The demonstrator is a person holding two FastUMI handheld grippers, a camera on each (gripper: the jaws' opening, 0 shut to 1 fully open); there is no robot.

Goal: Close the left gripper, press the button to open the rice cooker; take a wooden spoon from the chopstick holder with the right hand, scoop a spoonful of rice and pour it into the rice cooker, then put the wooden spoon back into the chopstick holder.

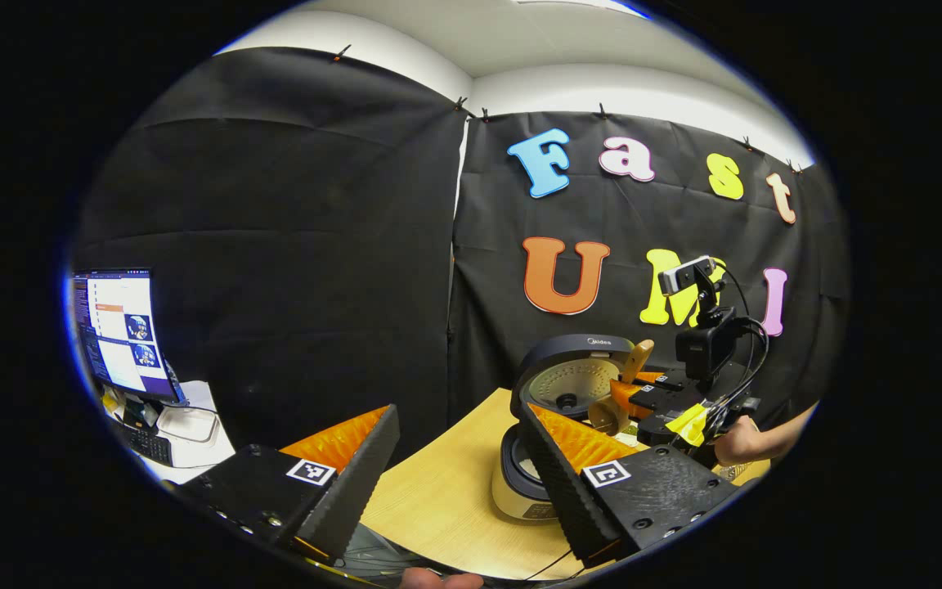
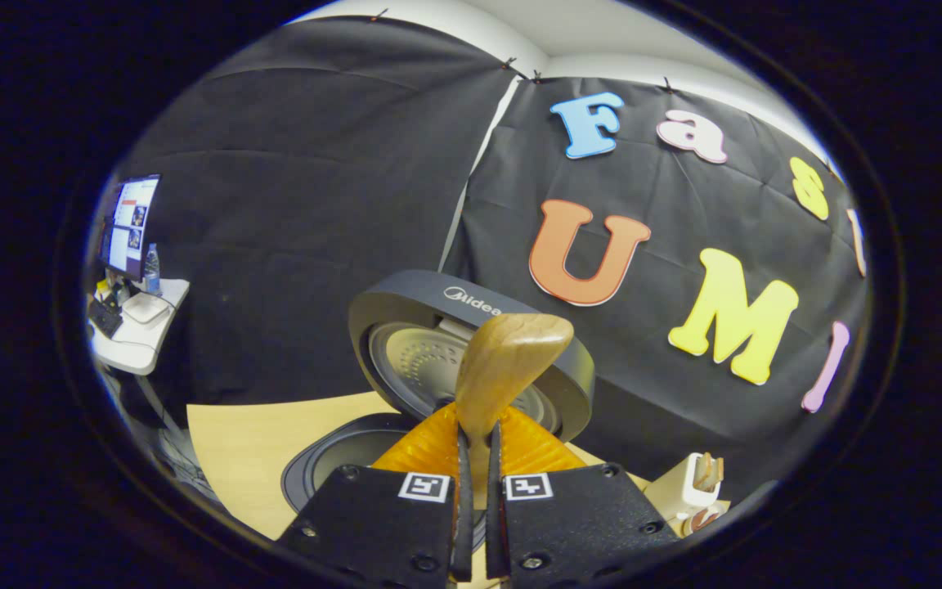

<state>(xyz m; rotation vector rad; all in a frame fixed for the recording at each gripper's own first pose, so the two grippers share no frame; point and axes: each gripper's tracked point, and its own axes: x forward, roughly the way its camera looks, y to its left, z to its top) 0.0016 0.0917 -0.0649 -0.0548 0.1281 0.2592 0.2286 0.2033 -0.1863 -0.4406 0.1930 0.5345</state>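
Note:
The rice cooker [image 1: 520,483] stands on the wooden table with its lid [image 1: 573,376] raised. My left gripper [image 1: 456,413] is open and holds nothing, its fingers spread wide just left of the cooker. Beyond the cooker, my right gripper [image 1: 633,388] is shut on the wooden spoon [image 1: 607,414], with a hand [image 1: 745,442] behind it. In the right gripper view, the right gripper [image 2: 475,438] clamps the wooden spoon [image 2: 512,360], whose head rises in front of the open lid [image 2: 438,315], above the inner pot [image 2: 348,458]. I cannot tell whether the spoon carries rice. The white chopstick holder [image 2: 693,483] stands low right.
A monitor [image 1: 119,327] and keyboard sit on a side desk at far left, where a water bottle [image 2: 151,270] also stands. Bare wooden tabletop [image 1: 438,491] lies left of the cooker. The black cloth wall closes in right behind the cooker.

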